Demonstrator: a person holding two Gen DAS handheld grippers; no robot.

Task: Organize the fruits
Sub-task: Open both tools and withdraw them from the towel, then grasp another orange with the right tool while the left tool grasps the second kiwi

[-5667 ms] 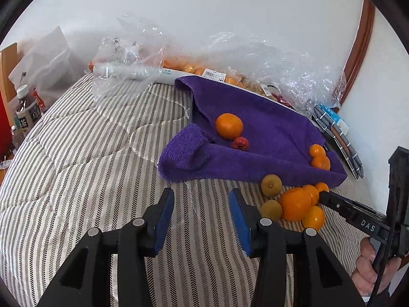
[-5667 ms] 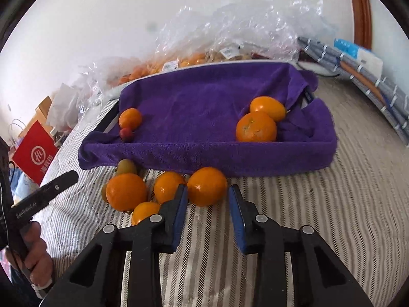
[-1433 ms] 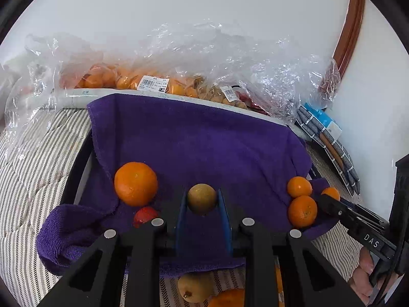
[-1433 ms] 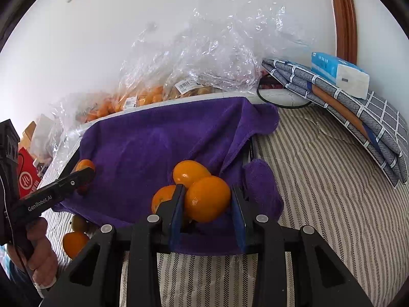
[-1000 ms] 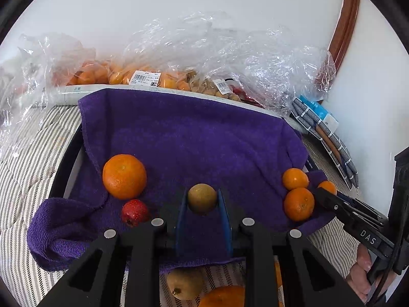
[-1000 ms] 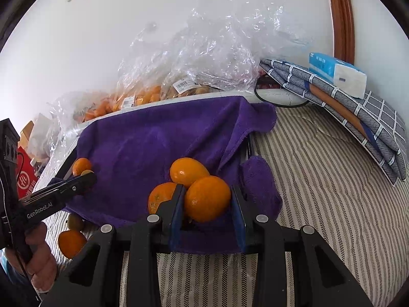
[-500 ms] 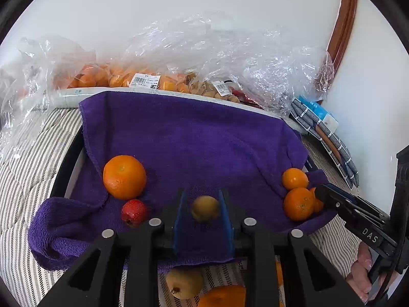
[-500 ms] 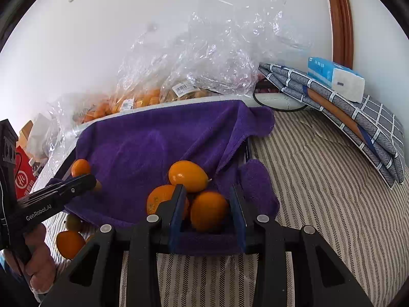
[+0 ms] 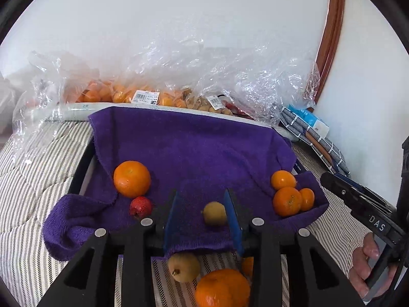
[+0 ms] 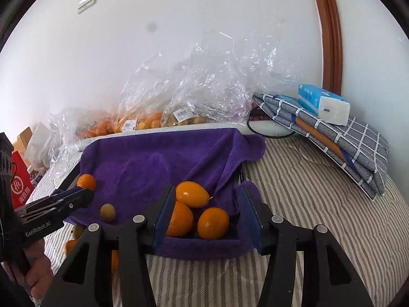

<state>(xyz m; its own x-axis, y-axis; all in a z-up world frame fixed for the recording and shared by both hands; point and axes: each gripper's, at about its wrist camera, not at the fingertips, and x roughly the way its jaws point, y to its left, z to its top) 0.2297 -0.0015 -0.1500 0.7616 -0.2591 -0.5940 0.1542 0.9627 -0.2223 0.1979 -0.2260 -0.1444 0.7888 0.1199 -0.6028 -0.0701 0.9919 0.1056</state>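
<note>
A purple towel [image 9: 194, 158] lines a tray on the striped bed. My left gripper [image 9: 202, 217] is open; a small brownish-yellow fruit [image 9: 215, 213] lies on the towel between its pads. A large orange [image 9: 132, 178] and a small red fruit [image 9: 140, 206] lie at the towel's left. Three oranges [image 9: 287, 200] sit at its right. My right gripper [image 10: 207, 217] is open over those oranges [image 10: 213, 222], with none in its grip. The brownish-yellow fruit [image 10: 107, 212] also shows in the right wrist view.
Another brownish fruit [image 9: 184, 266] and an orange [image 9: 222, 287] lie on the bedding in front of the towel. Clear plastic bags of fruit [image 9: 163, 87] line the wall. Folded checked cloth [image 10: 340, 143] and a tissue pack [image 10: 323, 103] lie at the right.
Both grippers have opened. The left let the brownish-yellow fruit down onto the towel. The right let its orange down beside the two oranges at the towel's right.
</note>
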